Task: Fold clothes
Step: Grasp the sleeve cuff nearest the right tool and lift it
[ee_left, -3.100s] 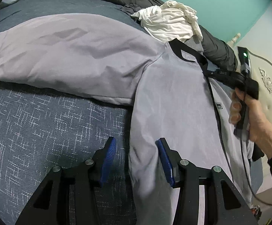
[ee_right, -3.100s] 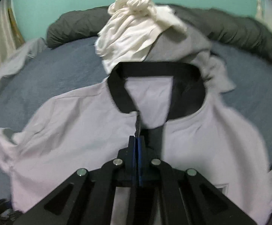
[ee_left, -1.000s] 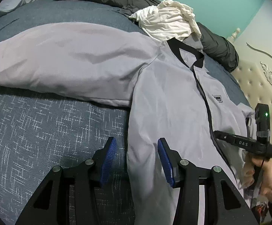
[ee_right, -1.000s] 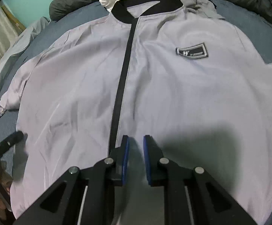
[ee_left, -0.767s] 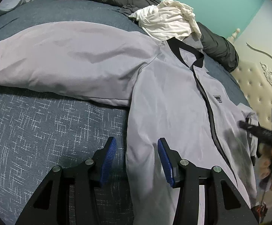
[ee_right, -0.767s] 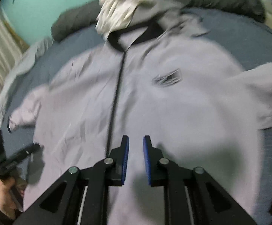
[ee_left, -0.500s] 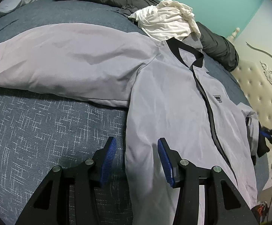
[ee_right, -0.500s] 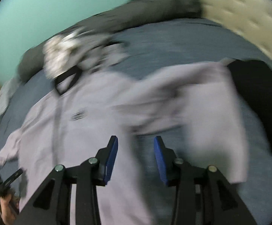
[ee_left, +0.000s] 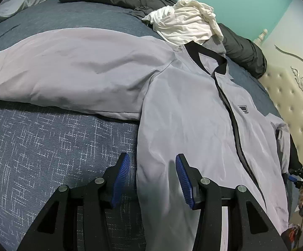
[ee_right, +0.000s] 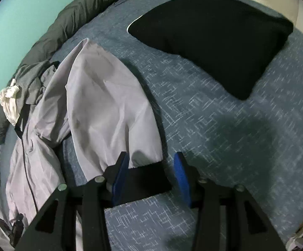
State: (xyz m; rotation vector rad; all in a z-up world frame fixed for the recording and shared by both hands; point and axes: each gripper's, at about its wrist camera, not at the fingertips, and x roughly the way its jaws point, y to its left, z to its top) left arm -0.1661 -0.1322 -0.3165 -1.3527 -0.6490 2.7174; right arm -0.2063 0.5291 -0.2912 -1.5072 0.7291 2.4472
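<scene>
The grey jacket (ee_left: 193, 113) lies face-up on the bed (ee_left: 46, 146), its far sleeve (ee_right: 109, 108) running toward eleven o'clock from the right claw (ee_right: 151, 177), whose opening jaws straddle the black cuff (ee_right: 145, 177); the left claw (ee_left: 151, 179) hangs spread over the hem.

place: bedroom | signs: bed (ee_left: 46, 146), tufted headboard (ee_left: 293, 104), pillow (ee_right: 214, 41)

Right gripper (ee_right: 149, 177) swung from jacket (ee_right: 36, 146) front to sleeve cuff (ee_right: 145, 177), jaws opening around it.
</scene>
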